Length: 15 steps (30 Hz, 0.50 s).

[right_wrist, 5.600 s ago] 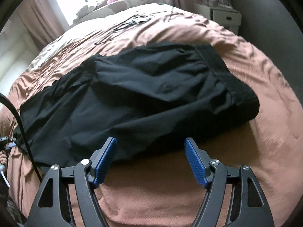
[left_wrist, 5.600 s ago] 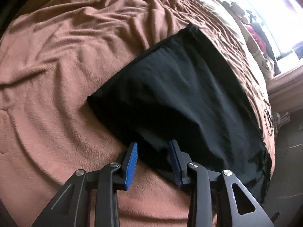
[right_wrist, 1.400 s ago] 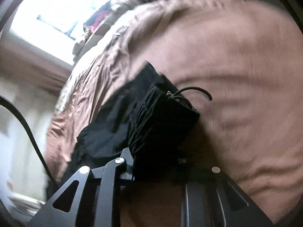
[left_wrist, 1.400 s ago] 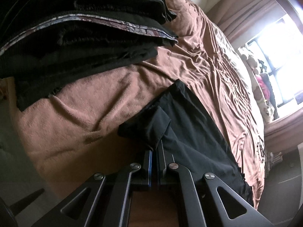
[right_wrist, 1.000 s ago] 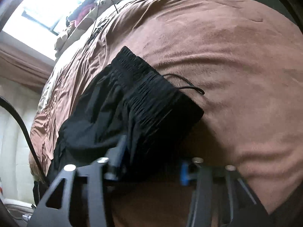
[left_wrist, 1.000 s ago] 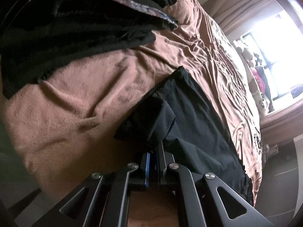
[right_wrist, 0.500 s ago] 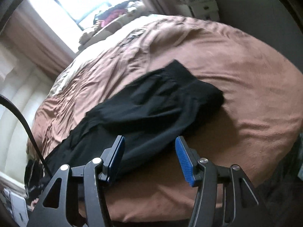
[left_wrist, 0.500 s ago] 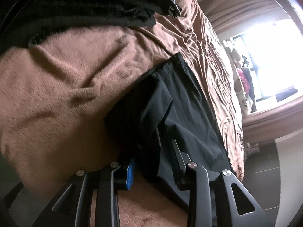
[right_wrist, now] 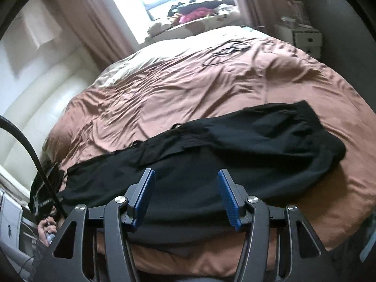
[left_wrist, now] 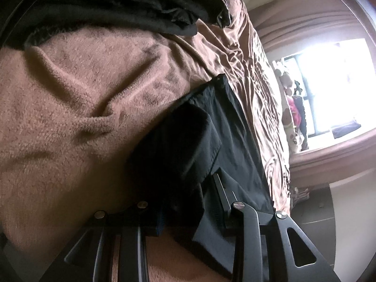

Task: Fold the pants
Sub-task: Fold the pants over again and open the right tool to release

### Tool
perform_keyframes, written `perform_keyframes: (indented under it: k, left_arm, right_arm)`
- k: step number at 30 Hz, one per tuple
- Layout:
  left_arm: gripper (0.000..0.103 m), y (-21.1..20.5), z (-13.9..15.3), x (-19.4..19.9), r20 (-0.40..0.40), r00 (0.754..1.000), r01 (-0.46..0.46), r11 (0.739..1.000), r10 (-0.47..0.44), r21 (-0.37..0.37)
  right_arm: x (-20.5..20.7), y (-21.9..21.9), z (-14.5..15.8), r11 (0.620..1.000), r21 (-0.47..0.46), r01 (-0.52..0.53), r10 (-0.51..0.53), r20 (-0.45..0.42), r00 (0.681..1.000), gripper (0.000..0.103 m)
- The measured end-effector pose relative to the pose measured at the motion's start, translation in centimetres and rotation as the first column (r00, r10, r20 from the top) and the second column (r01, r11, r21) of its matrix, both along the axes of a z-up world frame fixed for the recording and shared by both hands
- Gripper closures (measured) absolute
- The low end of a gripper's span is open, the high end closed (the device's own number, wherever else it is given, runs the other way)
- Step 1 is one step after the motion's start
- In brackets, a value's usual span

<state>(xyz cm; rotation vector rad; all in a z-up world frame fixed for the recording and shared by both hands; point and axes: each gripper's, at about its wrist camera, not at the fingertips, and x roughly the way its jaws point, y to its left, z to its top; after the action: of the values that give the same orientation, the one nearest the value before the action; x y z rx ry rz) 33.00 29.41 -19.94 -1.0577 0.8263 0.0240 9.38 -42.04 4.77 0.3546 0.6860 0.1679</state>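
The black pants (right_wrist: 211, 155) lie stretched out across the brown bedspread (right_wrist: 188, 82), the elastic waistband end (right_wrist: 324, 136) at the right. My right gripper (right_wrist: 186, 197) is open and empty, held above the middle of the pants. In the left wrist view a bunched end of the pants (left_wrist: 188, 145) lies between the spread fingers of my left gripper (left_wrist: 188, 211), which is open; the cloth covers its left pad, and I cannot tell if it touches the fingers.
A stack of folded dark clothes (left_wrist: 117, 2) sits on the bed beyond the left gripper. A black cable (right_wrist: 223, 51) lies on the far part of the bed. A padded white headboard (right_wrist: 35, 108), a window sill with clutter (right_wrist: 192, 14) and a white nightstand (right_wrist: 303, 37) surround it.
Both grippers were shut on the pants ends and have opened and let go. The right gripper has pulled back and up, so the whole pants show laid out. The left has stayed low.
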Motion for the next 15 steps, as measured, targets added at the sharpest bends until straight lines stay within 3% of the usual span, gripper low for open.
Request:
perform_keyframes:
  k: [4, 7, 9, 15]
  left_arm:
    - [0.070, 0.9, -0.1, 0.0, 0.012, 1.000, -0.028, 0.999, 0.028, -0.018]
    - [0.090, 1.4, -0.1, -0.1, 0.005, 0.999, -0.045, 0.999, 0.046, -0.016]
    - [0.094, 1.6, -0.1, -0.4, 0.017, 0.999, -0.048, 0.998, 0.048, -0.033]
    - [0.098, 1.7, 1.9, -1.1, 0.079, 0.995, -0.053, 0.997, 0.058, -0.055]
  right_arm:
    - [1.8, 3.1, -0.6, 0.999, -0.029, -0.043, 0.043, -0.014, 0.999, 0.050]
    - [3.4, 5.5, -1.3, 0.995, -0.028, -0.091, 0.090, -0.048, 0.995, 0.050]
    - [4.5, 7.2, -1.7, 0.991, -0.029, -0.131, 0.128, -0.071, 0.989, 0.050]
    - [7.9, 11.5, -4.0, 0.979, -0.053, -0.195, 0.187, -0.128, 0.974, 0.050]
